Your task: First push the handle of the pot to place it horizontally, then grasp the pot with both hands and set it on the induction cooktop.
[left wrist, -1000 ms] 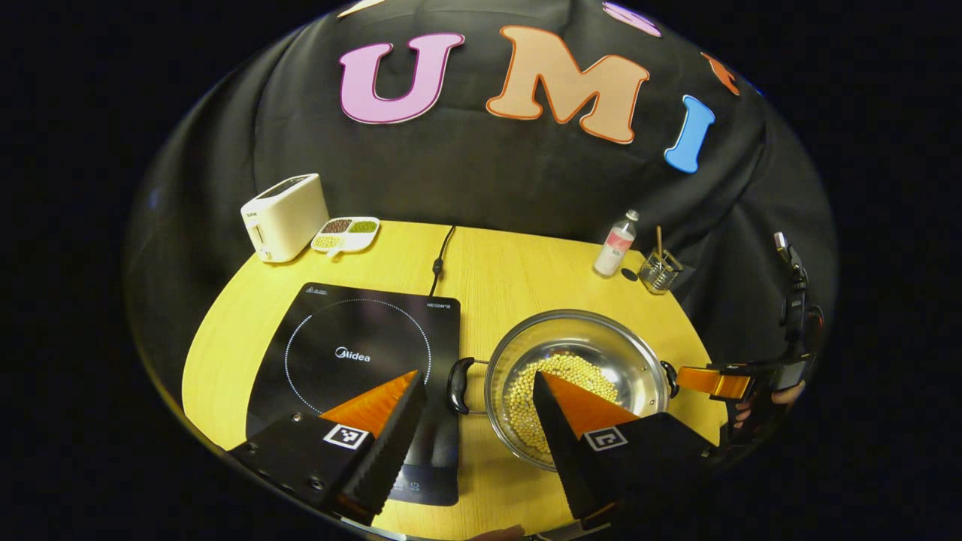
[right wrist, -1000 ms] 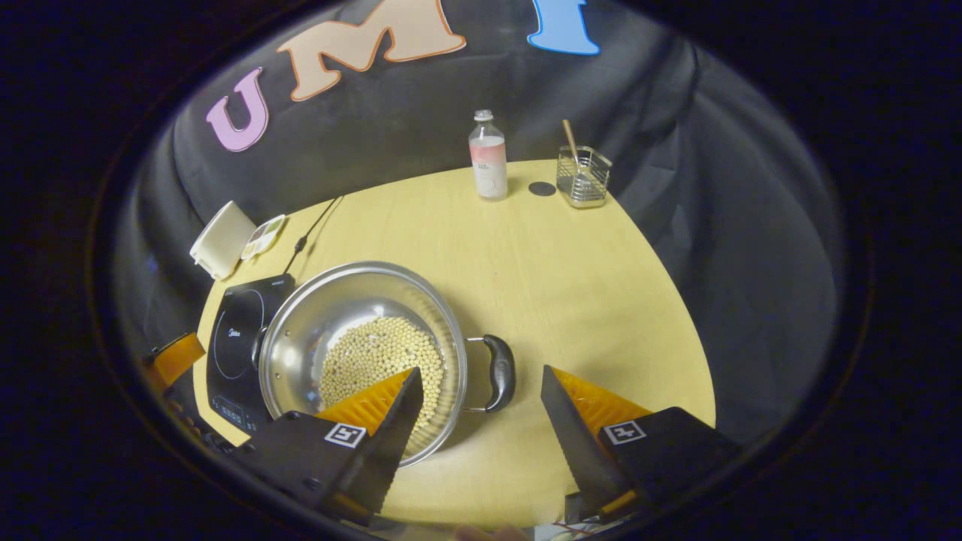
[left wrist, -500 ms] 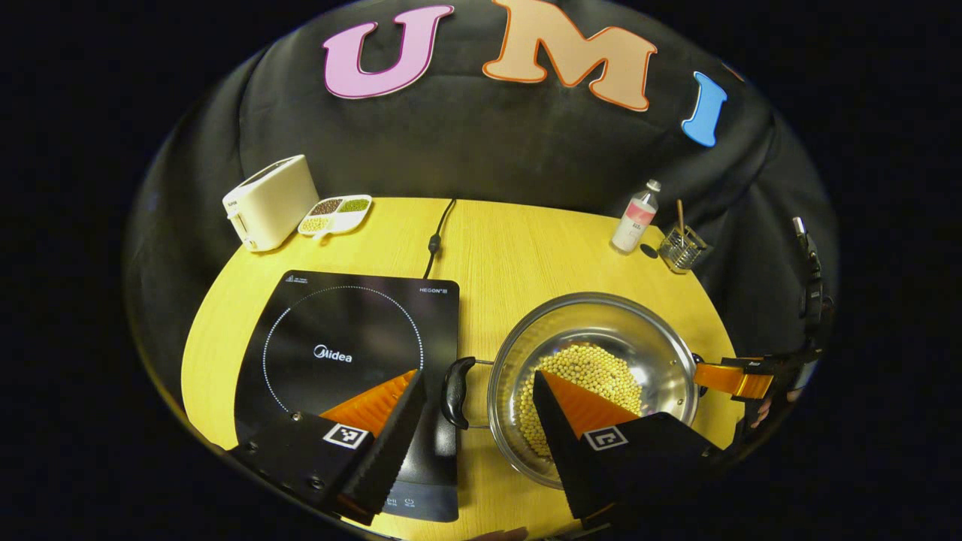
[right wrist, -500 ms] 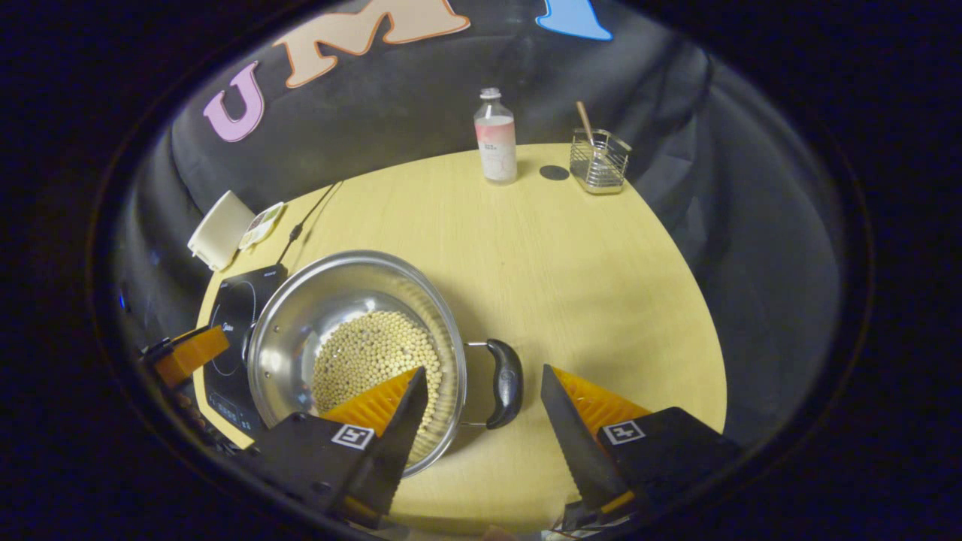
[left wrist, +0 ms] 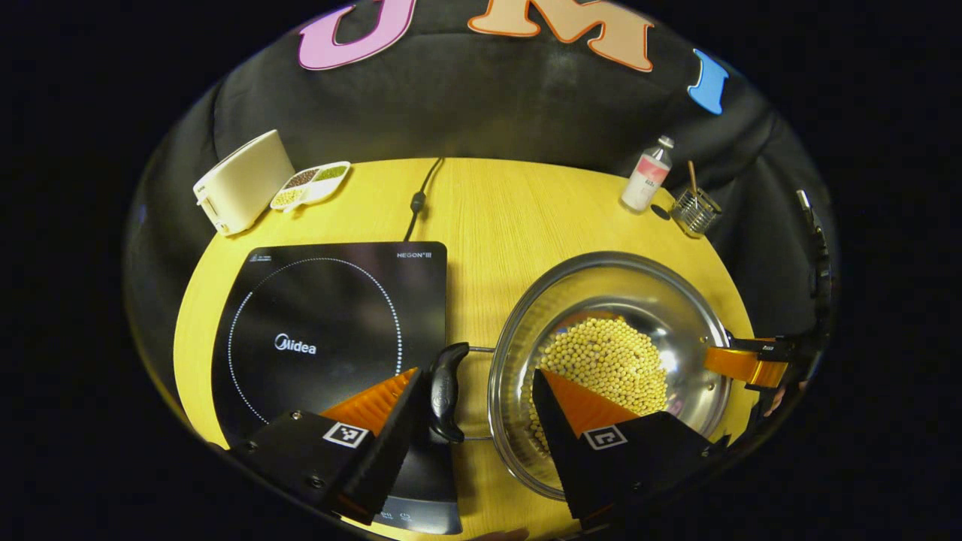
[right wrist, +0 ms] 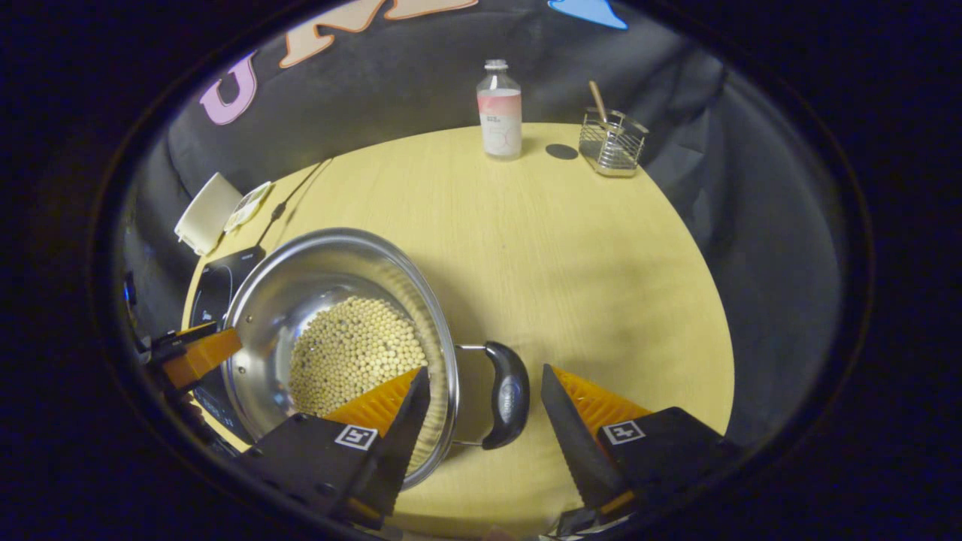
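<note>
Steel pot: the round stainless-steel pot (left wrist: 612, 361) sits on the yellow wooden tabletop (left wrist: 496, 218), just right of the flat black induction cooktop (left wrist: 331, 323), and not on it.
Contents: a heap of pale yellow beans (left wrist: 609, 361) covers the pot's floor.
Left handle: the pot's black loop handle (left wrist: 445, 391) points toward the cooktop and hangs over its near right edge.
Left claw: the left claw (left wrist: 473, 398) is spread wide; the black handle lies in the gap, close against the left finger, while the right finger reaches over the pot's rim above the beans. Neither finger presses on anything.
Right handle: in the right gripper view the pot's other black loop handle (right wrist: 505, 394) sticks out over bare tabletop.
Right claw: the right claw (right wrist: 481, 402) gapes open too, the handle between its fingers, one finger over the rim and the other off to the side, apart from the handle.
Across the pot: each view catches the other claw at the pot's far side.
Back left: a cream toaster (left wrist: 240, 182) and a white divided dish of beans (left wrist: 310, 185) stand behind the cooktop.
Back right: a clear bottle with a pink label (right wrist: 499, 111) stands near a wire mesh holder (right wrist: 612, 143).
</note>
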A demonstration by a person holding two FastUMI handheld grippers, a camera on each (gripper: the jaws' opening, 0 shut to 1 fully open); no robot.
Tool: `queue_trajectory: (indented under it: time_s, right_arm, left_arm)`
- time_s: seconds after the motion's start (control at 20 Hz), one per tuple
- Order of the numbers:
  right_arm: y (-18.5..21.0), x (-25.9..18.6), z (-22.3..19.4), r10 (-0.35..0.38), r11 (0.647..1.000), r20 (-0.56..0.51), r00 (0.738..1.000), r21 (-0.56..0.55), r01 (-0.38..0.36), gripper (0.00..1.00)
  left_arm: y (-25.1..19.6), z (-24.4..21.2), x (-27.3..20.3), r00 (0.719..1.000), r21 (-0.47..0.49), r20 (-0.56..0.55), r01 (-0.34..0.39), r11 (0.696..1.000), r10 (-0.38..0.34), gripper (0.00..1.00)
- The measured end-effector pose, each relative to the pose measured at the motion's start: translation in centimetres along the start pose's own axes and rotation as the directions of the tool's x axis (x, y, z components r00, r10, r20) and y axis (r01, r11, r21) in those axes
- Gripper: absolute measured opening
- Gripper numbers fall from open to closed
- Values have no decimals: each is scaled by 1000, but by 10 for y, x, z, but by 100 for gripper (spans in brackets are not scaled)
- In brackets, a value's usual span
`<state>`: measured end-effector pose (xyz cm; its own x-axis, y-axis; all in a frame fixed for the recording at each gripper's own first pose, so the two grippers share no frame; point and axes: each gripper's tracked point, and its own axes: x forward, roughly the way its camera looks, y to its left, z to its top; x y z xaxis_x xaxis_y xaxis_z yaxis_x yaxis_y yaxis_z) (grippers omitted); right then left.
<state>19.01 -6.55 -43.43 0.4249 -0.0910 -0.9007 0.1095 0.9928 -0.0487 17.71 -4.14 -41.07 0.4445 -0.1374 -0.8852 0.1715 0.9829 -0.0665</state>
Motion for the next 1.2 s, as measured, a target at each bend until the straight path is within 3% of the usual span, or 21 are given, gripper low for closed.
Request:
queue_trajectory:
  time_s: [0.05, 0.1, 0.15, 0.4, 0.85, 1.0, 1.15, 1.2]
  right_arm:
    - [0, 0, 0, -8, 1000, -3, 1000, -10, 8, 84]
    - [-2, 0, -1, -16, 1000, -6, 1000, -20, 16, 70]
    - [-3, 1, -2, -18, 1000, -9, 1000, -25, 18, 68]
    - [-7, 6, -2, -25, 1000, -24, 999, -17, 24, 77]
    - [-15, 9, -3, -50, 999, -27, 998, -18, 49, 77]
    - [-11, 9, -3, -72, 997, -35, 997, -7, 72, 77]
    - [-7, 21, -9, -62, 998, -43, 997, -3, 62, 77]
    - [-7, 17, -7, -64, 998, -39, 997, -15, 63, 67]
  left_arm:
    - [0, -2, 3, 1000, 6, -7, -1, 1000, 2, 89]
    - [1, -3, 3, 1000, 13, -17, -7, 1000, 7, 88]
    - [1, -1, 4, 1000, 22, -6, -5, 1000, 5, 88]
    - [1, -3, 7, 1000, 40, -17, -21, 999, 22, 88]
    - [-15, -5, 13, 1000, 76, -14, -16, 997, 18, 88]
    - [-30, -32, 22, 995, -19, -95, 31, 999, -32, 88]
    - [-34, -47, 29, 994, 36, -105, 20, 999, -17, 82]
    - [-33, -47, 29, 995, 68, -97, 6, 998, 0, 82]
